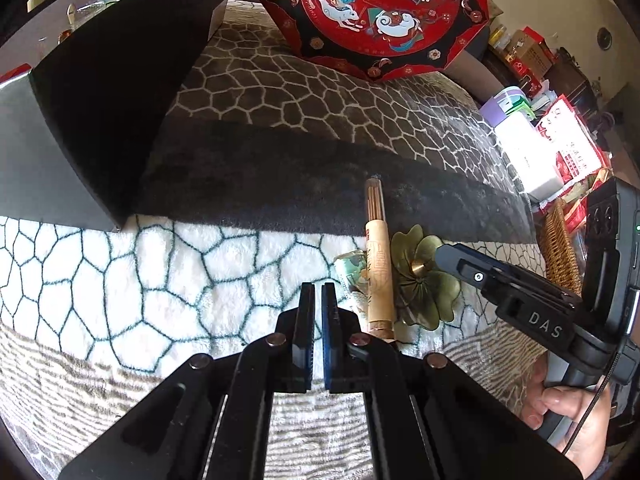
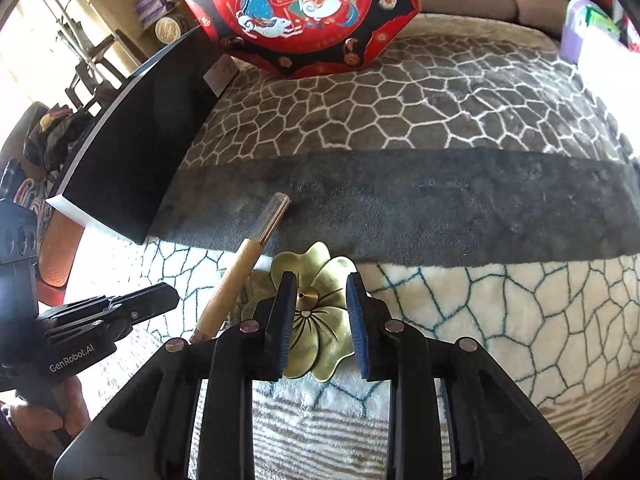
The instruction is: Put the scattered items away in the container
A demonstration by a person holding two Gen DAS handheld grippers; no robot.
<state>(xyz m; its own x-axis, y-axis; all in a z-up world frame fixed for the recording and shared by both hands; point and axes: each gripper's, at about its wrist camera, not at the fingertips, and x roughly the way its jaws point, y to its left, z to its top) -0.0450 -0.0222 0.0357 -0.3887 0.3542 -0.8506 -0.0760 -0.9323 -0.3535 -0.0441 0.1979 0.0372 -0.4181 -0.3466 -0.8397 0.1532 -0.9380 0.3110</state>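
A brass-green flower-shaped incense dish [image 2: 320, 320] lies on the patterned blanket, also in the left wrist view [image 1: 424, 280]. Beside it lies a tan incense tube [image 1: 378, 264] with a clear end, also in the right wrist view [image 2: 236, 280]. A small green packet [image 1: 354, 272] lies left of the tube. My right gripper [image 2: 320, 312] is open with its fingers on either side of the dish. My left gripper [image 1: 318, 312] is shut and empty, just left of the packet. A black open box [image 1: 116, 92] stands at the far left, also in the right wrist view [image 2: 140, 132].
A red octagonal gift box [image 1: 376, 12] sits at the back, also in the right wrist view [image 2: 300, 12]. A wicker basket [image 1: 560, 248] and cluttered boxes [image 1: 536, 152] stand at the right edge. The blanket [image 2: 480, 320] covers the surface.
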